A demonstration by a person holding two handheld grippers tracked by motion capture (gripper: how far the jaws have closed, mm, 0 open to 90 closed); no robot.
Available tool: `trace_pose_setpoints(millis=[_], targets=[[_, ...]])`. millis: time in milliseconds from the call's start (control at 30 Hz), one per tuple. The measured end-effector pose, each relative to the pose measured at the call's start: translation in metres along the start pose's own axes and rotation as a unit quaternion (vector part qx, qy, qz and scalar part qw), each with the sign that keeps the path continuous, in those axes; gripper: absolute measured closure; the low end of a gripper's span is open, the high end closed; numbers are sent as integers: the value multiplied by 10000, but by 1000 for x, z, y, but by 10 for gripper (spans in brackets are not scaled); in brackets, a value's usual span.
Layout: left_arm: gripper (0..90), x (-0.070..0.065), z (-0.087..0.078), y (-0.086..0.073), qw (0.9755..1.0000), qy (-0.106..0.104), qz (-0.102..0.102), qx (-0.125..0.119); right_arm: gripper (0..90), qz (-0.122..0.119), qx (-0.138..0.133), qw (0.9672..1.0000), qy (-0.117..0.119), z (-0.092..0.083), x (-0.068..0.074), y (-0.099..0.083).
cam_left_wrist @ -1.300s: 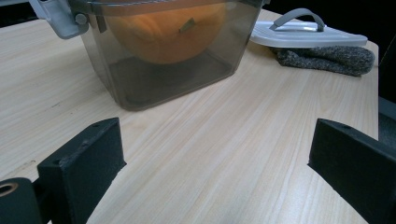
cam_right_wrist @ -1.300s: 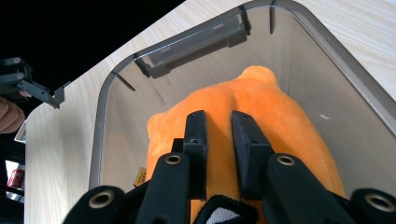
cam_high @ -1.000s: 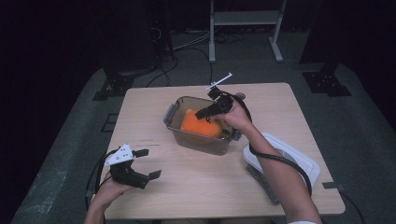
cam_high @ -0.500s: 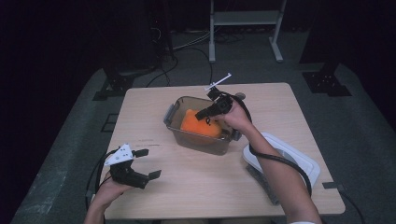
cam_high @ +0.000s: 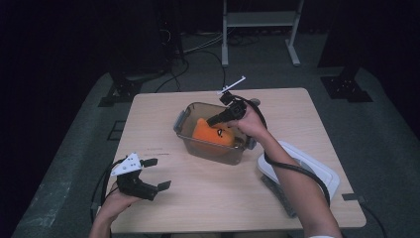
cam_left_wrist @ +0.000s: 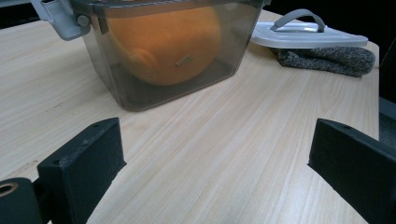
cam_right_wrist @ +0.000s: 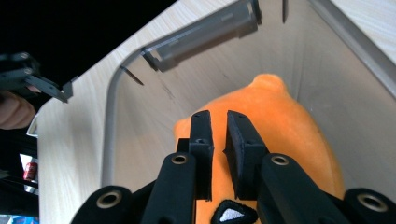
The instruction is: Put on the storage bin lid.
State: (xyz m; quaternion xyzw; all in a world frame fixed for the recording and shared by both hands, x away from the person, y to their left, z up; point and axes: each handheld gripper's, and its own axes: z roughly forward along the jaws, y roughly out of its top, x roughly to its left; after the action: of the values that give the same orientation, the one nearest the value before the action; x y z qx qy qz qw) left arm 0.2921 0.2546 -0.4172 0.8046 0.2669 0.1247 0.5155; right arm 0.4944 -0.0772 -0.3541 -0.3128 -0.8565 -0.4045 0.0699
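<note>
On the desk stands an open clear container holding an orange plush toy. The right claw reaches inside, its jaws just closing, clenched against the plush. The left claw rests released near the desk's front-left corner.

bin: mid-table, lid off
plush toy: inside bin
right gripper: over bin, jaws down at toy
lid: right of bin — on table
cloth: just beside lid, nearer side
left gripper: near-left corner — well apart from bin
</note>
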Motion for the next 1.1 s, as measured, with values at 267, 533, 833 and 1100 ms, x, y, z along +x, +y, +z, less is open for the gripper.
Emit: trace_pose_setpoints(millis=[267, 533, 833, 1100], targets=[[25, 0, 1, 0, 10000, -12, -9, 20, 753, -106, -74, 9999, 31, -14, 5, -3], [25, 0, 2, 0, 10000, -2, -6, 26, 708, -153, -261, 9995, 57, -40, 8, -13], [25, 0, 0, -1, 10000, 29, 1, 30, 643, -161, -488, 9987, 43, -63, 9, -31], [25, 0, 2, -1, 10000, 7, 7, 78, 586, -193, -608, 9980, 44, -77, 9, -46]])
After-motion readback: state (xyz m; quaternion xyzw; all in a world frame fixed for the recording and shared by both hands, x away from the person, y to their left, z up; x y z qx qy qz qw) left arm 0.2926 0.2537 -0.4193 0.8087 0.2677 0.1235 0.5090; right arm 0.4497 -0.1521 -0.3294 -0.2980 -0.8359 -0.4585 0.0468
